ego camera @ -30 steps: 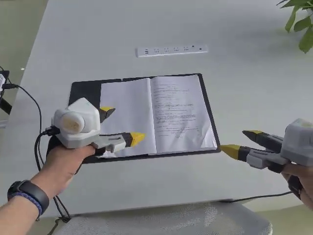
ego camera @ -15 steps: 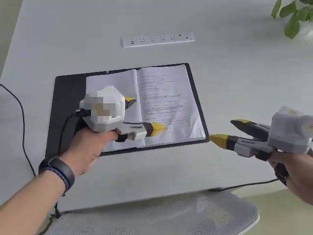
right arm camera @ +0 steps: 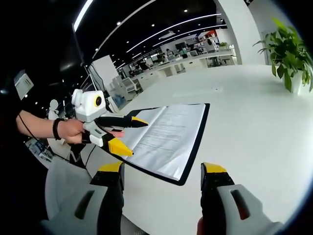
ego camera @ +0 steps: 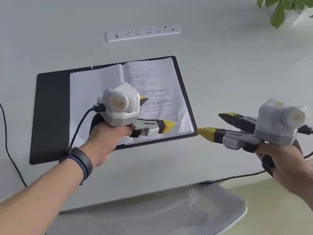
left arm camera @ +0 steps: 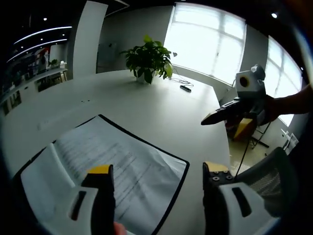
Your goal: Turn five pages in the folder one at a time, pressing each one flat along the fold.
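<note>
Head view, folder (ego camera: 54, 117): lies open and flat on the white table (ego camera: 234, 63), black cover showing at the left, printed pages to the right of it.
Head view, left gripper (ego camera: 156, 113): over the near part of the right-hand page, jaws spread apart and holding nothing; I cannot tell whether it touches the paper.
Head view, right gripper (ego camera: 211, 124): right of the folder, near its near right corner, apart from it, jaws released and empty.
Head view, power strip (ego camera: 142, 33): on the table beyond the folder's far edge.
Head view, plant (ego camera: 276, 12): at the far right.
Left gripper view, jaws: 2 yellow-tipped jaws stand wide apart with nothing between them; the printed page and the folder's corner lie just ahead.
Left gripper view, right gripper (left arm camera: 222, 125): beyond the folder's corner, pointing toward it.
Right gripper view, jaws: 2 jaws wide apart, empty, aimed at the folder's near corner.
Right gripper view, left gripper (right arm camera: 136, 138): at the folder's left, jaws parted over the page.
</note>
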A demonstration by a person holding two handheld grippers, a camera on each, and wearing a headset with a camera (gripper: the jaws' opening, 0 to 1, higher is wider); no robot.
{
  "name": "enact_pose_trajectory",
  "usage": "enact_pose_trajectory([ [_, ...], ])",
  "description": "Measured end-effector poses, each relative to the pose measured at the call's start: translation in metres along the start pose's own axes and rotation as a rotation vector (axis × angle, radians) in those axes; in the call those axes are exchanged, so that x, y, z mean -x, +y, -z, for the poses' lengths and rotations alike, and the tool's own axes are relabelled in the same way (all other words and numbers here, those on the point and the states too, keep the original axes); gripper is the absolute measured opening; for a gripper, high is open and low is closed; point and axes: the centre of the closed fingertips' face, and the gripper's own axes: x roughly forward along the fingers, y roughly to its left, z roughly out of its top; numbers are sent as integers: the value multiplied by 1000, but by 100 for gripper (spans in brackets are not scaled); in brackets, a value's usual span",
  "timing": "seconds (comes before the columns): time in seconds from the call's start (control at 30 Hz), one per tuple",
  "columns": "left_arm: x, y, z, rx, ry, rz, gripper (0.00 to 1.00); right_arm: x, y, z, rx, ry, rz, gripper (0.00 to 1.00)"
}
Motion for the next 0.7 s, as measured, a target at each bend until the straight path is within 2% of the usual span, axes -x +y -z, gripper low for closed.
enact_pose_trajectory([
  [0.33,-32,-1,11,-19,42,-13,70,1,-6,3,-2,8,6,62],
  [0.53,-52,0,22,-37,79,-29,70,3,-8,5,4,20,8,63],
  [0.7,-61,0,30,-70,109,-42,69,5,-10,7,9,29,14,64],
])
